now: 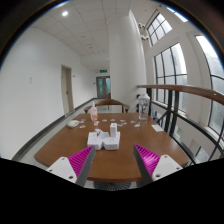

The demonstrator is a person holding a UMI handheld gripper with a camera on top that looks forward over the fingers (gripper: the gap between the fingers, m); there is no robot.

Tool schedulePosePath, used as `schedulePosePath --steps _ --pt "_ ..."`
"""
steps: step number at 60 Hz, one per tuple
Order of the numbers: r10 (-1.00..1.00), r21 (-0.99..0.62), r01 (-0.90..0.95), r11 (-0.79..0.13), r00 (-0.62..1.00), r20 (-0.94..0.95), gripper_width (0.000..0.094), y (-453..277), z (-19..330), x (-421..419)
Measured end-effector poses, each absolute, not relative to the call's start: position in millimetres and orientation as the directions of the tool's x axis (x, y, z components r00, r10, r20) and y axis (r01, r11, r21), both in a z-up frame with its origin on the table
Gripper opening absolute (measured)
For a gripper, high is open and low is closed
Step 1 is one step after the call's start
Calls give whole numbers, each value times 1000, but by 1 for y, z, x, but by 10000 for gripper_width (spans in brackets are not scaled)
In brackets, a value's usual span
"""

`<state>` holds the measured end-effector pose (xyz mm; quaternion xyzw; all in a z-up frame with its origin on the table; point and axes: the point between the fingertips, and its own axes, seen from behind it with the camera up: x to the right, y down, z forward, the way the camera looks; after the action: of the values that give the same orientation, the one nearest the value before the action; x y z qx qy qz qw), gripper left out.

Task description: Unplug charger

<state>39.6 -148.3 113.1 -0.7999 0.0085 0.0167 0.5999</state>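
Note:
A white power strip (103, 141) lies on the brown wooden table (60, 148), just beyond my fingers. A white charger (112, 130) stands plugged into its top. My gripper (113, 161) is open, with the magenta pads (80, 160) wide apart. It hangs above the near table edge and nothing is between the fingers. The strip sits a little left of the midline between them.
Small objects stand farther back on the table: a pinkish bottle (94, 114), a white item (73, 123) at the left, a dark item (156, 126) at the right. A railing (185, 93) and windows run along the right. A white pillar (127, 55) stands behind.

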Motion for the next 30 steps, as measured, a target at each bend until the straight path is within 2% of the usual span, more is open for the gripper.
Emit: schedulePosePath --steps 6,21,30 --pt "8 -963 -24 -269 1000 -27 799 -135 116 40" --pt "23 -951 -5 -310 1000 -13 796 -14 100 35" --pt "29 -926 20 -377 1000 9 776 51 71 32"
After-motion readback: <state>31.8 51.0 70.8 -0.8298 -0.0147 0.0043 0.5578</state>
